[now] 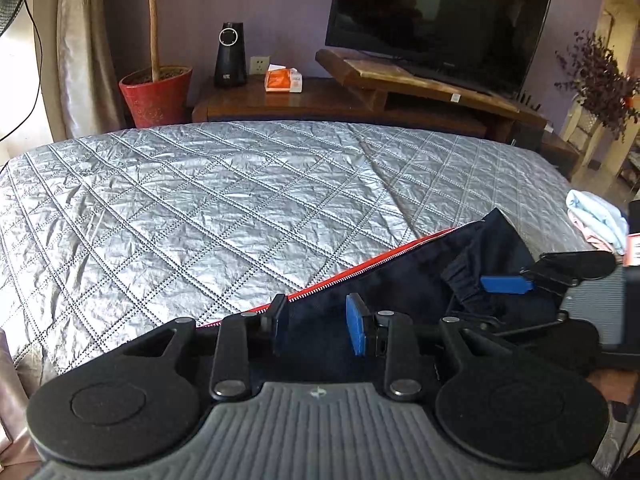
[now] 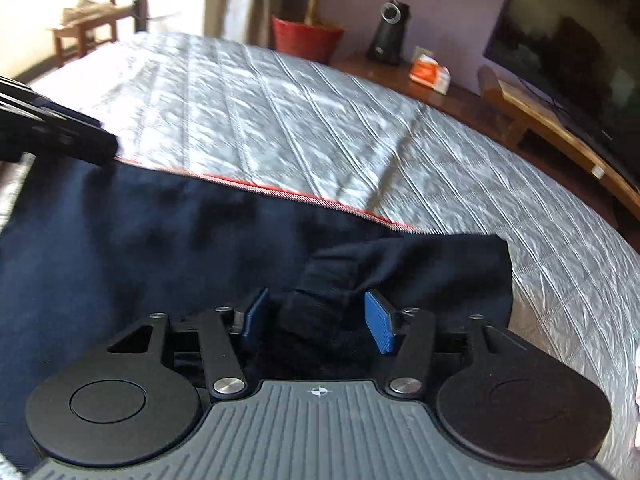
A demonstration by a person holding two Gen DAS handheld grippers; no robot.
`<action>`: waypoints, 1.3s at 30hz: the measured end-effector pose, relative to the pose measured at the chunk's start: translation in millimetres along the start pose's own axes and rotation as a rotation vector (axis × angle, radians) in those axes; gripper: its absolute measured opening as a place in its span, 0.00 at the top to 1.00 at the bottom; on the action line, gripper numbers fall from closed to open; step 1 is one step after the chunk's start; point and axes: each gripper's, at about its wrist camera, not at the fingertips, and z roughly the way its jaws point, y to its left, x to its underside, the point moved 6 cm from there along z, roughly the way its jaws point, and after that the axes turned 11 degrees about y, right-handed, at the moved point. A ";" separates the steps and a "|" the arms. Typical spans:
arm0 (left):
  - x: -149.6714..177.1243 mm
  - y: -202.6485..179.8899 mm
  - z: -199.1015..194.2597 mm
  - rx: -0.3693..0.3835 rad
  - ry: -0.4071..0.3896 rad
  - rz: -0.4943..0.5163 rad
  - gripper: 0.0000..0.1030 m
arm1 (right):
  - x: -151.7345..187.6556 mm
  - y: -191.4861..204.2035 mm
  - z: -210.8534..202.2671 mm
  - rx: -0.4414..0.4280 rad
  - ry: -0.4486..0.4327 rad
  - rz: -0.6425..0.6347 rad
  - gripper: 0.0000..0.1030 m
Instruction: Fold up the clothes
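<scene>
My left tongs [image 1: 318, 328] are spread apart, gripping nothing; the navy garment [image 1: 400, 280] lies directly under and between their blue pads [image 1: 356, 330], with its red zipper edge [image 1: 360, 270] running just past the left finger and away to the far right. My right tongs [image 2: 316, 320] are also released, their pads standing on either side of a bunched, gathered cuff [image 2: 320, 280] of the same garment [image 2: 140, 248], which rises between them without being pinched. From the left wrist view, the right tongs [image 1: 520, 280] sit just to the right over that cuff.

The garment is spread on the near right part of the bed, on a silver quilted bedspread [image 1: 200, 200]. A small pile of pale clothes [image 1: 600, 220] lies at the bed's right edge. Beyond the bed stand a red plant pot [image 1: 156, 96], a black speaker [image 1: 229, 56], an orange tissue pack [image 1: 284, 80] on a wooden surface [image 1: 320, 100], and a television [image 1: 436, 20].
</scene>
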 end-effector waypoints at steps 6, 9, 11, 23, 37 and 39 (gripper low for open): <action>0.4 4.6 -4.1 0.008 -0.014 -0.017 0.72 | 5.8 -31.9 -27.1 -0.063 -0.090 0.122 0.75; 0.8 6.7 -5.4 0.009 -0.019 -0.022 0.72 | 5.8 -26.9 -56.2 -0.076 -0.150 0.060 0.75; 0.8 8.0 -6.9 0.009 -0.020 -0.027 0.72 | 10.0 -12.3 -72.3 -0.086 -0.180 -0.031 0.75; 0.4 3.4 -4.4 0.026 -0.018 -0.018 0.70 | 47.0 20.4 -67.3 -0.204 -0.128 -0.305 0.44; -0.4 8.6 -6.1 0.015 -0.022 -0.035 0.68 | 91.1 44.2 -50.3 -0.052 -0.101 -0.744 0.26; -1.0 9.5 -5.4 0.014 -0.021 -0.038 0.68 | 89.5 41.6 -45.7 -0.070 -0.098 -0.717 0.31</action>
